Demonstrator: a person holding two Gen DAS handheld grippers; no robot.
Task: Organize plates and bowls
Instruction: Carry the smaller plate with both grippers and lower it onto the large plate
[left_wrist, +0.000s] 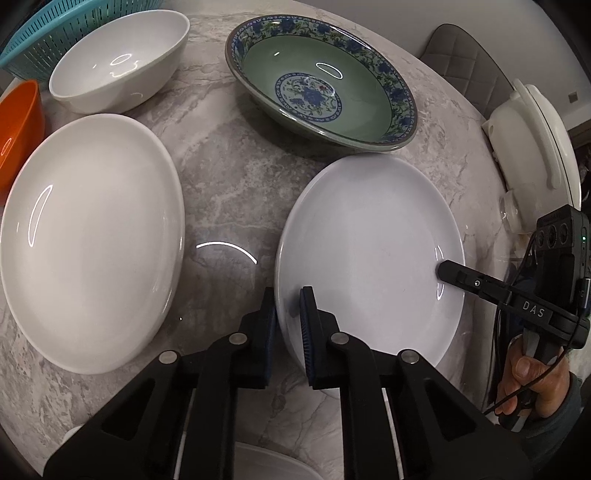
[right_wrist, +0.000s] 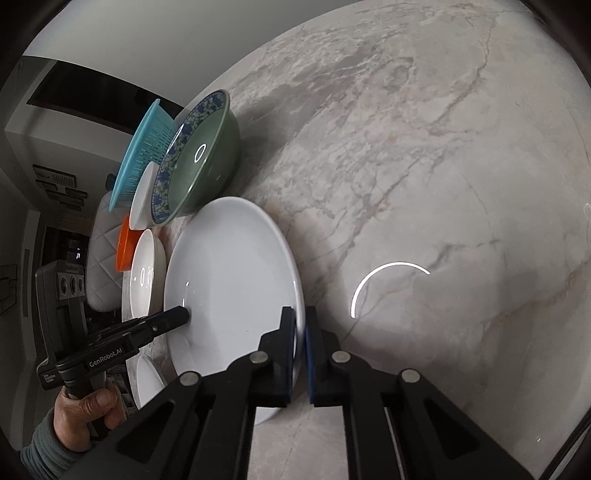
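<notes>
You have two flat white plates, one white bowl, one green bowl with a blue floral rim, one orange bowl, and one teal colander on the marble surface (left_wrist: 229, 177). A further white dish edge shows at the bottom of the left wrist view; its kind cannot be told.

The white plate (left_wrist: 369, 251) lies between your two claws. Your left claw (left_wrist: 290, 314) straddles its near-left rim: one blue-padded finger sits outside the rim, the other over the plate's inner face, and the pads are pressed onto the rim. Your right claw (right_wrist: 300, 325) grips the opposite rim of the same plate in the same way, with one finger on each side of the edge and almost no gap left. In the left wrist view the right claw reaches in from the right, its tip on the plate's far-right edge. Whether the plate is lifted off the surface cannot be told.

The plate is plain, glossy, round and shallow, with a slightly raised rim and a faint bluish cast.

The second white plate (left_wrist: 92, 240) lies well to the left of the held one, flat on the surface. The green bowl (left_wrist: 325, 81) stands just beyond the held plate. The white bowl (left_wrist: 118, 62) stands behind the second plate, the orange bowl (left_wrist: 18, 129) at the left edge, and the teal colander (left_wrist: 44, 33) behind the white bowl.
</notes>
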